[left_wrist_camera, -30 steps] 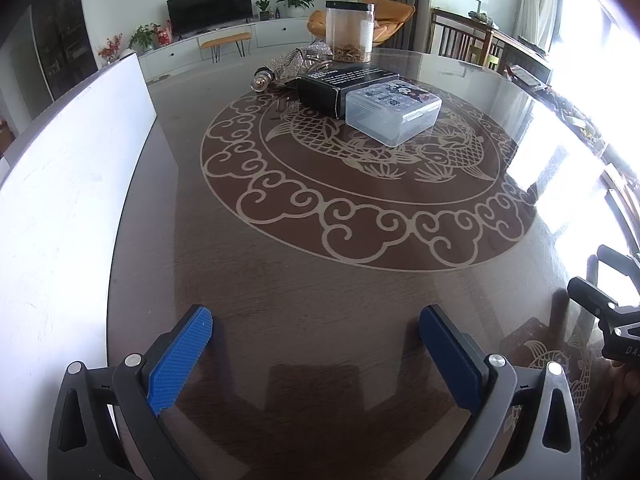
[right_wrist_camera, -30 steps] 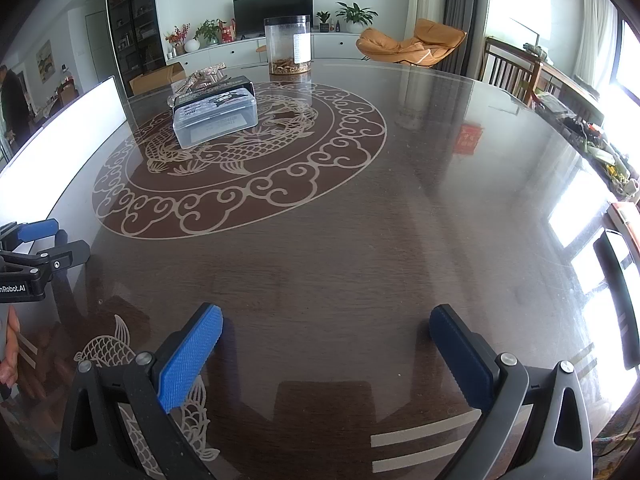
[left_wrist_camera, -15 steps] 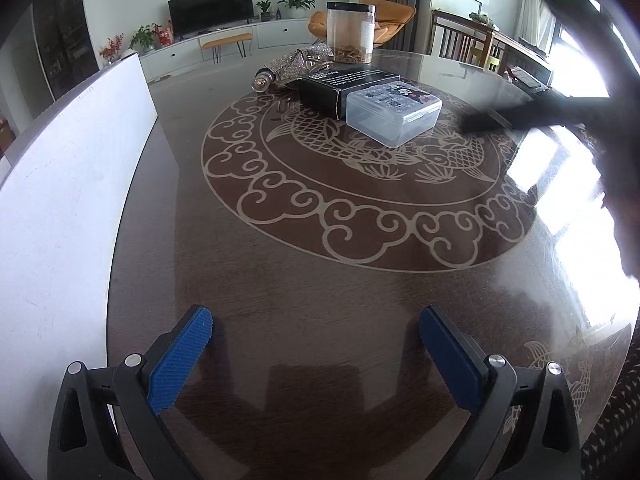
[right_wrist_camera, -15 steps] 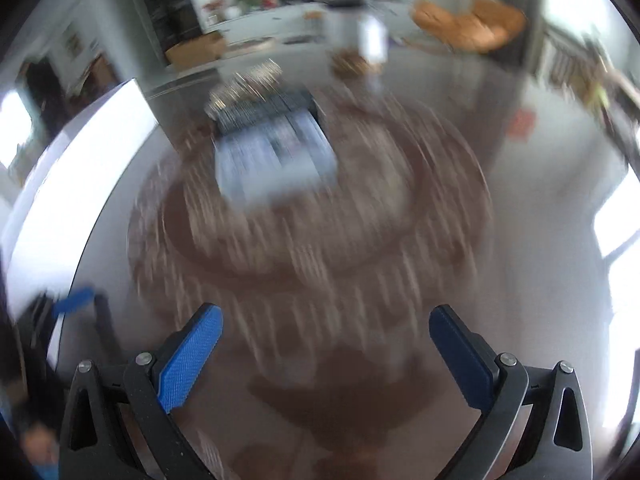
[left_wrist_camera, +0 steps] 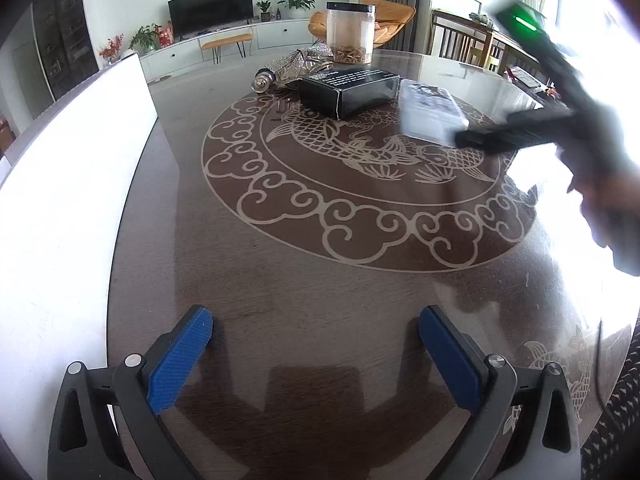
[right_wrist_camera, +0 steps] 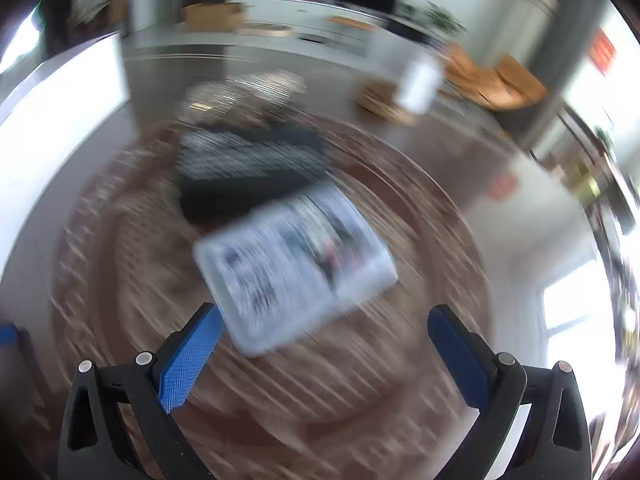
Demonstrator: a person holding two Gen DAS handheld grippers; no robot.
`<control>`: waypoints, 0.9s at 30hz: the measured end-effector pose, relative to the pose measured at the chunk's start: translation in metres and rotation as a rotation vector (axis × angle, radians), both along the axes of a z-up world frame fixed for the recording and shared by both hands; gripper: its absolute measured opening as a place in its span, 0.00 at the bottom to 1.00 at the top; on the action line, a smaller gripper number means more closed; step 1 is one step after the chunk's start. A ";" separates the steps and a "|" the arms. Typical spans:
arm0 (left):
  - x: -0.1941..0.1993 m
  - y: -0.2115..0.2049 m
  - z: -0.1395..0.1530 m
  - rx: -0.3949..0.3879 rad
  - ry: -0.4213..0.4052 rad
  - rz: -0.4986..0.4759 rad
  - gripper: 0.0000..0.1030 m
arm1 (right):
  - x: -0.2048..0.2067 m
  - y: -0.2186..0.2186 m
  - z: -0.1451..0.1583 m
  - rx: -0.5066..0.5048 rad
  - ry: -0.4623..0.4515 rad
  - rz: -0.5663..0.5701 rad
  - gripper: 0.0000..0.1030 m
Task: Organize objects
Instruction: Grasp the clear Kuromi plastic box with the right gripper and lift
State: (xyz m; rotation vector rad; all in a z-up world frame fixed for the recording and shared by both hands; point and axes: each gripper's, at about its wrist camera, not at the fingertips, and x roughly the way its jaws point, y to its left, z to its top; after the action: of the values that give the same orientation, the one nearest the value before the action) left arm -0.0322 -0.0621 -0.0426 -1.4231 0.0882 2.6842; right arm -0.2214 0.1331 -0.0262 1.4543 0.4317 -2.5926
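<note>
A clear plastic box with printed packets inside lies on the round dark table, just ahead of my right gripper, which is open and empty; that view is motion-blurred. The box also shows in the left wrist view, partly hidden by the right gripper's body. A black carton lies behind the box. A clear jar and a shiny silver pouch stand further back. My left gripper is open and empty, low over the near table edge.
A white board stands along the table's left side. The table has a fish and cloud pattern in its middle. Chairs and a TV cabinet are beyond the far edge.
My right gripper has swung fast from the near right edge toward the clear box and now hangs right over it. My left gripper has not moved.
</note>
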 end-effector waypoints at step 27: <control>-0.003 0.001 0.001 -0.004 -0.003 0.006 1.00 | 0.087 0.076 -0.014 -0.190 0.105 -0.222 0.60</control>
State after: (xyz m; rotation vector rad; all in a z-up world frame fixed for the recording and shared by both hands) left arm -0.0348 -0.0610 -0.0420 -1.4310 0.0896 2.6881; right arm -0.1346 0.2095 -0.0406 1.3776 0.0318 -2.7984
